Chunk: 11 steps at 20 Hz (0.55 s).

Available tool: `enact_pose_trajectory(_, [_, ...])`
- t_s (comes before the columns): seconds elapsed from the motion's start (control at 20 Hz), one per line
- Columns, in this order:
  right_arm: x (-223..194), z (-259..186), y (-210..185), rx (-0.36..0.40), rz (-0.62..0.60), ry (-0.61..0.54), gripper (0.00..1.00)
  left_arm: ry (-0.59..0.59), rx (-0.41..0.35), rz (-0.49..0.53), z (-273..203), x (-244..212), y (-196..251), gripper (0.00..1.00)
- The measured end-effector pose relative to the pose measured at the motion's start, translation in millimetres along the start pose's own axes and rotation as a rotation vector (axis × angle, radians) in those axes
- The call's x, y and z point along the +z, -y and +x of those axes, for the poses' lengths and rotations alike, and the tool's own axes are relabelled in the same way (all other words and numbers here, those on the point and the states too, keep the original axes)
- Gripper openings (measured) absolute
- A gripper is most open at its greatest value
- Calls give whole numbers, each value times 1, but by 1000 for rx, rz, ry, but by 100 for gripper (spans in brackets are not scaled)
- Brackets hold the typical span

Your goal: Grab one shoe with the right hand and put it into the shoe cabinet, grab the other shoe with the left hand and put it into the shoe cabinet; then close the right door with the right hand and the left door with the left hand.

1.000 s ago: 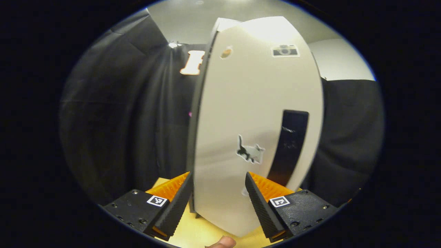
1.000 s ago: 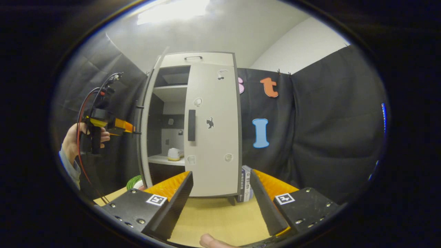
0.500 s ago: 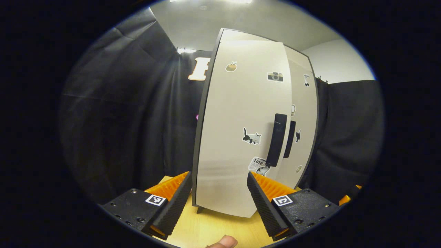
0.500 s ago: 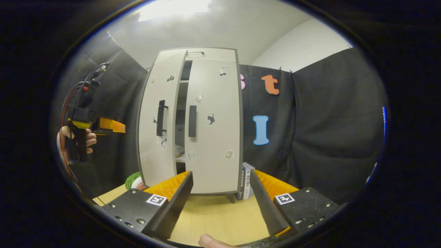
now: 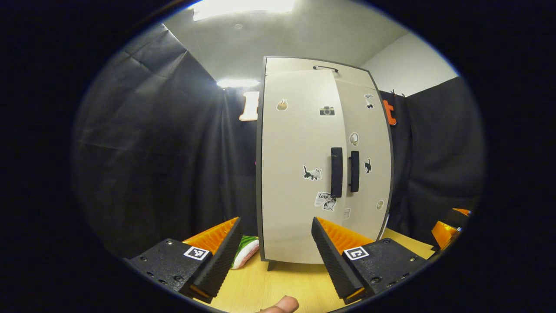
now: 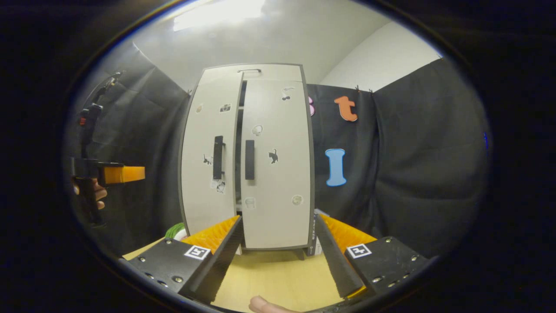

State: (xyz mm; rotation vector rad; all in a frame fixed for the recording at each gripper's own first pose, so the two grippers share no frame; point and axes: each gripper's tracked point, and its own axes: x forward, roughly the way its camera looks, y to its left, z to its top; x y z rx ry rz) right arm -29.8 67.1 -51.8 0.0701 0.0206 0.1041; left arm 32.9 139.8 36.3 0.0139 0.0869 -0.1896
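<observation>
With doors nearly shut, tall pale-grey two-door shoe cabinet on light wooden tabletop, narrow dark gap remaining; shoes hidden inside. Left gripper and right gripper spread, empty, apart from cabinet.

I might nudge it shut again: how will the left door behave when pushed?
The left door looks like a stiff flat panel, so it should swing, not flex. A dark gap beside the right door suggests it isn't latched and may drift.
</observation>
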Motion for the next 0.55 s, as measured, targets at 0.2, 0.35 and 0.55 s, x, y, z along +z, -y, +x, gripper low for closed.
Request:
enact_pose_trajectory(0.2, [14, -2, 4, -5, -11, 27, 98, 51, 10, -1, -23, 15, 3, 97])
enact_pose_trajectory(0.35, [19, -4, 6, -4, 1, 37, 98, 55, 4, -8, -39, 15, 6, 96])
enact_pose_trajectory(0.55, [25, -8, 9, -3, 1, 51, 98, 38, 14, -19, -53, 10, 5, 96])
